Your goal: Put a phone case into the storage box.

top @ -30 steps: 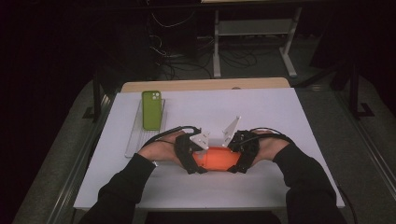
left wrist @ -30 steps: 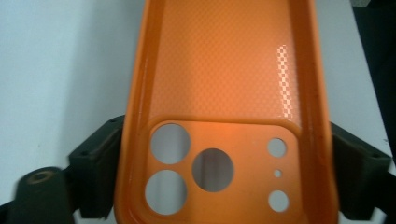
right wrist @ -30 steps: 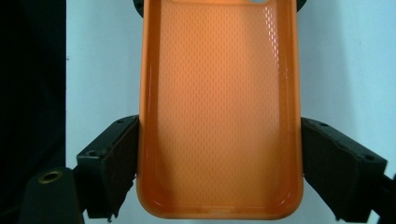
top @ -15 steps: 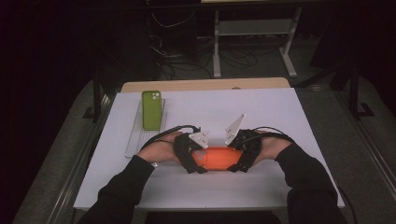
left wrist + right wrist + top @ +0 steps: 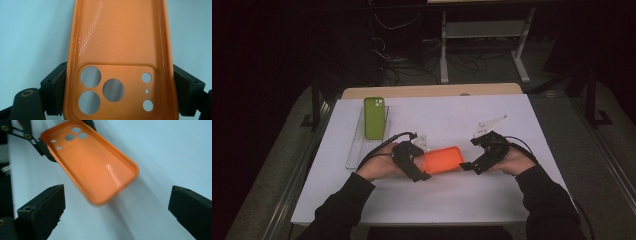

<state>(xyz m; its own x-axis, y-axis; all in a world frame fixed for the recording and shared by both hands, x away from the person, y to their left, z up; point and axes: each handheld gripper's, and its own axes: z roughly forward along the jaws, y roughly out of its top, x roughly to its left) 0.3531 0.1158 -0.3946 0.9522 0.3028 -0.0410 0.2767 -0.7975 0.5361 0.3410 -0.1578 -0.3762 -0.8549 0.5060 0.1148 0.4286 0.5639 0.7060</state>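
Orange phone case [image 5: 444, 159], open side up, clamped across its camera-hole end between the pads of the left gripper [image 5: 117, 95], far end reaching toward the right gripper [image 5: 473, 156]. Right gripper's jaws spread wide, just been opening, nothing pressed between them, case lying just ahead, free of both pads. Beyond the left gripper, green phone [image 5: 374, 117] on a clear tray [image 5: 357, 150], well apart, on the white table [image 5: 512, 120].

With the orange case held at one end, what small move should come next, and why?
Probably carry the case toward the green phone on the clear stand. The left gripper clamps its camera-hole end, open side up; the right gripper has just been opening, nothing between its jaws, so one hand has it.
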